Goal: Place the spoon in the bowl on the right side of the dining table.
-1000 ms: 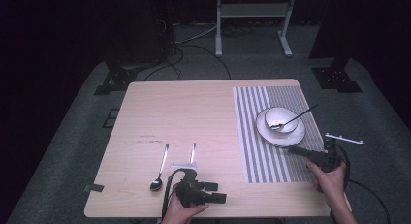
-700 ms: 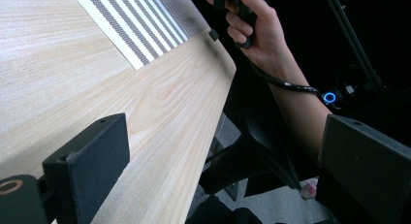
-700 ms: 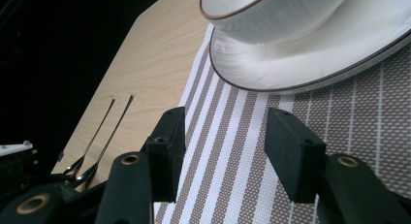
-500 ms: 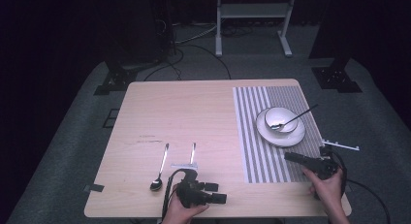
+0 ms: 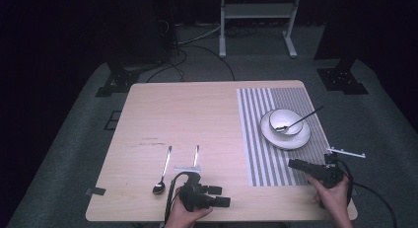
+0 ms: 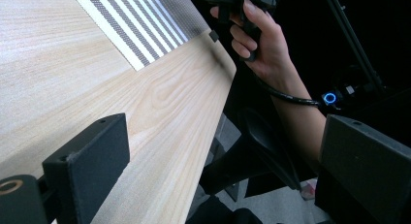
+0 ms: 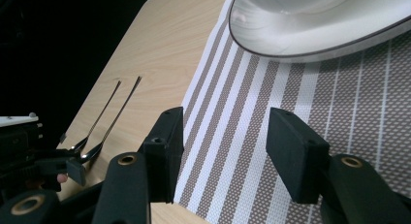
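Note:
A white bowl (image 5: 283,114) with a spoon (image 5: 300,120) leaning in it sits on a white plate (image 5: 296,139) on the striped placemat (image 5: 256,139). A hand holds my right gripper (image 5: 292,164) open and empty over the mat's front right part, pointing left. In the right gripper view its jaws (image 7: 223,151) stand apart just short of the plate (image 7: 315,35). My left gripper (image 5: 223,196) rests open and empty at the table's front edge, pointing right. A second spoon (image 5: 161,173) and another slim utensil (image 5: 196,156) lie just beyond it.
The wooden table (image 5: 187,114) has bare room across its left and middle. The left gripper view looks past the table's front corner (image 6: 213,73) to the other hand (image 6: 261,44) and its cable. Dark floor, cables and a stand surround the table.
My right gripper has drawn back a little from the plate toward the front edge and now points more to the left. The left gripper has stayed put.

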The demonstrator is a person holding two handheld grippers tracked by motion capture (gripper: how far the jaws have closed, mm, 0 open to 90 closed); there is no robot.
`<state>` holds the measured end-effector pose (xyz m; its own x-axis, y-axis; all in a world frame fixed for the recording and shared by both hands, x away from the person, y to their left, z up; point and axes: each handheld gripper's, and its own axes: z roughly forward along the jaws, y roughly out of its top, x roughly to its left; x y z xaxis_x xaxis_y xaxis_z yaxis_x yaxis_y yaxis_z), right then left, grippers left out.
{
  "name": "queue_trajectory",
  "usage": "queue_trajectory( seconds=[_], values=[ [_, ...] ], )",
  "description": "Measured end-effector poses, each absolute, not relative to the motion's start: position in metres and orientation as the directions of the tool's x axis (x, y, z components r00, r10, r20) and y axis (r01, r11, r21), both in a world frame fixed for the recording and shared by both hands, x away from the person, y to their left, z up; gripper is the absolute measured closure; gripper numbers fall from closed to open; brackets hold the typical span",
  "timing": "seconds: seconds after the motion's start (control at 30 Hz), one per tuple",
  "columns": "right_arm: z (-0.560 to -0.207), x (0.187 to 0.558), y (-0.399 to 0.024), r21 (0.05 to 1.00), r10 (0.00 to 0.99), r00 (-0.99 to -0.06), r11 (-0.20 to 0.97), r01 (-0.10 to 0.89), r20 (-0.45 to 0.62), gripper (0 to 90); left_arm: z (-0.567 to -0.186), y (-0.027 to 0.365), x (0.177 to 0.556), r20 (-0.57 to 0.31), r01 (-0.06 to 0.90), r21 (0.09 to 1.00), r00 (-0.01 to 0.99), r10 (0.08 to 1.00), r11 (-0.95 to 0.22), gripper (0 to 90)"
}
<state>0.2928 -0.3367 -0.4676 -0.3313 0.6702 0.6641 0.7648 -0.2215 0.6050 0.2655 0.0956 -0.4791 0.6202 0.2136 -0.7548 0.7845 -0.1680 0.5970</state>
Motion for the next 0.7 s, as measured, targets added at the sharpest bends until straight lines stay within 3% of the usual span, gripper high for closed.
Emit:
queue_trajectory(
  seconds=[0.7],
  values=[
    [-0.473,0.278,-0.320,0.620,0.680,-0.361,-0.175,0.765,0.638,45.9,-0.478,0.097,0.265,-0.753,0.782,0.601,0.623,0.210,-0.164,2.9]
  ],
)
